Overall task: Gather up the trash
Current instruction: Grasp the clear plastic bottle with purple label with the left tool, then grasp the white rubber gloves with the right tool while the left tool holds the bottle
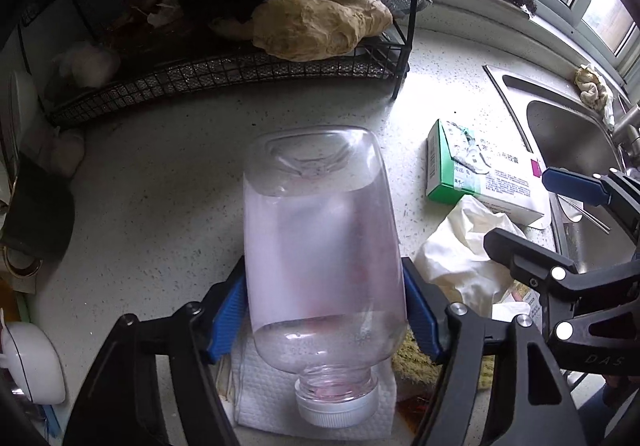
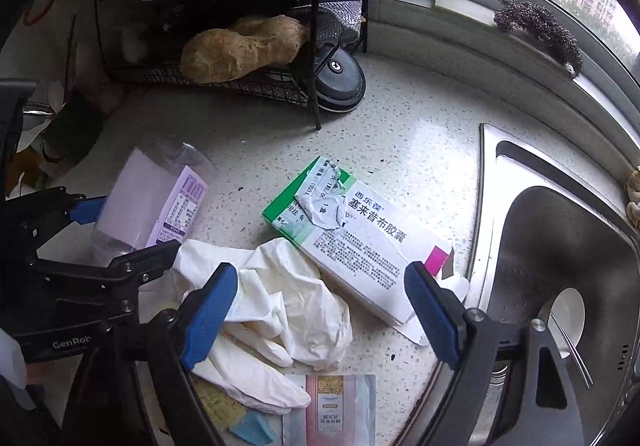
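We see our left gripper [image 1: 326,312] closed on a clear plastic bottle [image 1: 320,246], its blue pads [image 1: 228,316] pressing the bottle's two sides; the bottle lies along the fingers with its white cap [image 1: 338,408] toward the camera, above a white paper towel [image 1: 272,398] whose near part the gripper frame cuts off. Through the frosted label we cannot make out what, if anything, is inside. Our right gripper [image 2: 320,314] hangs with its jaws wide apart and nothing pressed between them, above a crumpled white glove [image 2: 288,298] and the near end of a green-and-white medicine box [image 2: 352,242]; one blue pad covers part of the glove. The box lies on the speckled countertop [image 2: 420,126] close to the sink [image 2: 560,246] edge, its torn flap lifted, and the glove touches its left side. A pink-striped packet [image 2: 336,406] lies at the counter's near edge, cut off by the frame. Toward the back a black wire rack [image 1: 224,70] holds a large piece of ginger [image 1: 320,26], and what sits behind it is too dark to tell.
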